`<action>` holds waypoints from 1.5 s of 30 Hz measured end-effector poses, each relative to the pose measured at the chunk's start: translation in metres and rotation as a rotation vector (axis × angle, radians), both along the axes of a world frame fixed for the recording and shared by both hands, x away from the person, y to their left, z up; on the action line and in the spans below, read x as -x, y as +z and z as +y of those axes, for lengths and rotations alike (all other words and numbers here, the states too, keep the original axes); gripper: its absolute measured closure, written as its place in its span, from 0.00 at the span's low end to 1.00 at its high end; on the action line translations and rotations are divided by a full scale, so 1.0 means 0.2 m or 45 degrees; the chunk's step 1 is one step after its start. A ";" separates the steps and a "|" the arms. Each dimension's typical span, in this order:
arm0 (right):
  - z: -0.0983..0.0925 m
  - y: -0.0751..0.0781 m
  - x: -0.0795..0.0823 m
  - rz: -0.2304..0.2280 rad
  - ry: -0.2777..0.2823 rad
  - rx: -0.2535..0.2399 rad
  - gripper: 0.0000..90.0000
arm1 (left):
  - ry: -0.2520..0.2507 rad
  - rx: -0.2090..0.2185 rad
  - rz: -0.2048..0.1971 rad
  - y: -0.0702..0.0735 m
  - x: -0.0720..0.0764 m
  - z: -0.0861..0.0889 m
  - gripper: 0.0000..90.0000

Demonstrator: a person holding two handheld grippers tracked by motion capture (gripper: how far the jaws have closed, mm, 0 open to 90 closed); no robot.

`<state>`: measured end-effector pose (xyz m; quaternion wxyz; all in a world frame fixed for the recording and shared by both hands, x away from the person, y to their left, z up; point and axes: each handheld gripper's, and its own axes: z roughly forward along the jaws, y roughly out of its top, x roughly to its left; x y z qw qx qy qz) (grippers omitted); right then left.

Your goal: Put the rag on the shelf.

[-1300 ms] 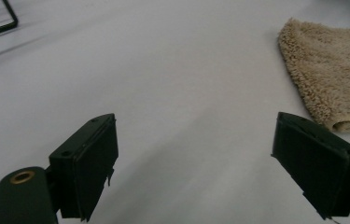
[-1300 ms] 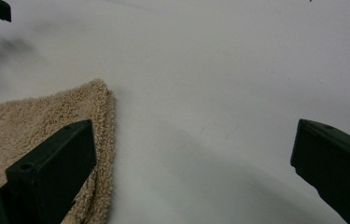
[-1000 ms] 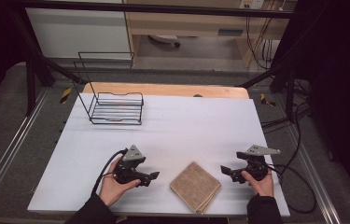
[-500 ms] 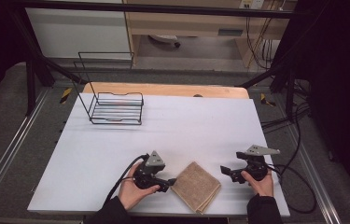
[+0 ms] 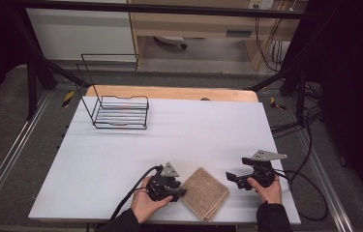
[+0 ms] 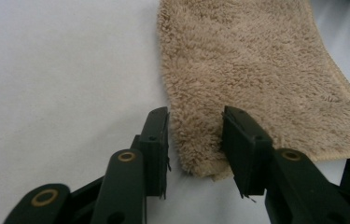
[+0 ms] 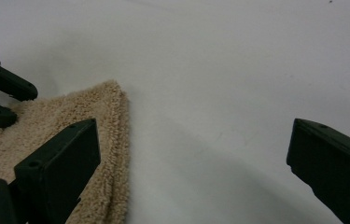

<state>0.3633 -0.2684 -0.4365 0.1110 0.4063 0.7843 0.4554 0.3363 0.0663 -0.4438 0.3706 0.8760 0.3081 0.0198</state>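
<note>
- My left tool (image 6: pixel 196 154) straddles the near corner of the folded beige terry towel (image 5: pixel 205 192); its jaws have just been closing, one touching the pile, not yet pinching.
- The towel lies on the white tabletop (image 5: pixel 179 130) between both tools.
- My right tool (image 7: pixel 193 168), spread wide, waits just beside the opposite edge.

You have a tan terry cloth (image 6: pixel 256 74), fuzzy and rough-piled, lying on the bench's (image 5: pixel 208 130) smooth matt white sheet. Your left tool (image 6: pixel 196 140) has matt black plastic jaws. The rack (image 5: pixel 120 113) is thin black wire.
</note>
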 end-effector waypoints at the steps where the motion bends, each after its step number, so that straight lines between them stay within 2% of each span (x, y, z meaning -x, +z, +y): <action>1: 0.01 0.00 0.00 0.006 0.009 -0.004 0.04 | -0.001 0.006 0.009 0.00 0.00 0.00 0.71; 4: 0.05 0.01 0.00 0.027 0.028 -0.012 0.06 | -0.002 0.008 0.012 -0.01 0.01 -0.01 0.72; 9: 0.11 0.01 0.01 0.026 0.032 -0.011 0.10 | -0.001 0.009 0.019 -0.01 0.02 -0.01 0.75; 13: 0.17 0.00 0.01 0.038 0.040 0.033 0.12 | 0.011 0.004 0.028 -0.01 0.03 -0.02 0.78; 18: 0.23 -0.02 0.02 0.061 0.009 0.064 0.18 | 0.014 -0.004 0.024 -0.01 0.04 -0.03 0.83; 21: 0.26 -0.03 0.03 0.075 0.005 0.089 0.25 | 0.016 -0.007 0.021 -0.01 0.04 -0.03 0.86; 26: 0.30 -0.04 0.03 0.089 0.060 0.100 0.45 | 0.023 -0.011 0.012 -0.01 0.05 -0.04 0.89; 31: 0.31 -0.06 0.03 0.101 0.090 0.125 0.60 | 0.022 -0.027 -0.012 -0.01 0.06 -0.05 0.89; 36: 0.32 -0.07 0.03 0.126 0.098 0.126 0.71 | 0.020 -0.021 -0.003 -0.01 0.06 -0.04 0.89; 45: 0.34 -0.09 0.04 0.173 0.107 0.110 0.81 | 0.022 -0.025 -0.008 -0.01 0.06 -0.05 0.91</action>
